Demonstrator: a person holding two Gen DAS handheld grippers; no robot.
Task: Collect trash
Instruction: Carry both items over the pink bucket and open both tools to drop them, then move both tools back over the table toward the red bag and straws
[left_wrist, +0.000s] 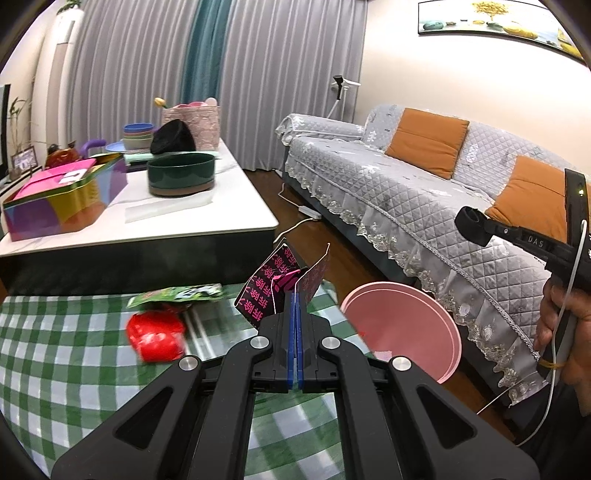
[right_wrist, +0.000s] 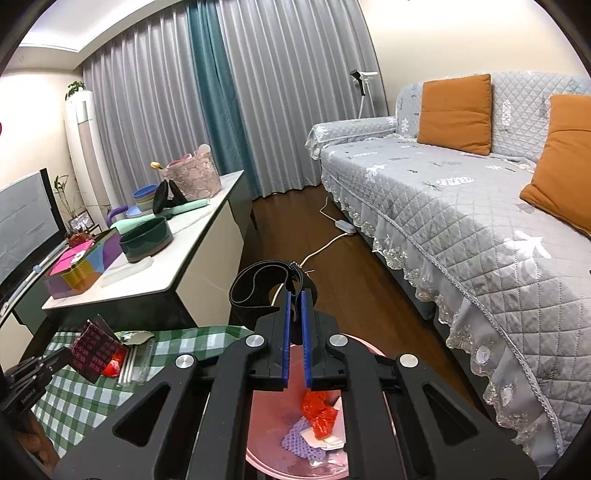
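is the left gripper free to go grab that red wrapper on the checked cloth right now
Probably not yet. The left gripper is shut on a black and pink packet, so it would need to drop that first. The red wrapper itself lies uncovered on the checked cloth.

Glossy black card box (left_wrist: 275, 286) printed in pink, pinched by the left gripper (left_wrist: 295, 295) with its matt black plastic and smooth blue pads. A matt black leather-looking belt (right_wrist: 258, 284) is held by the right gripper (right_wrist: 295, 299). Smooth pink plastic bin (left_wrist: 424, 321); crinkly shiny red wrapper (left_wrist: 155, 334) on woven green-checked cloth (left_wrist: 55, 350). Quilted grey sofa cover (left_wrist: 406, 192) with lace trim, polished wood floor (right_wrist: 295, 214), glossy white tabletop (left_wrist: 229, 206).
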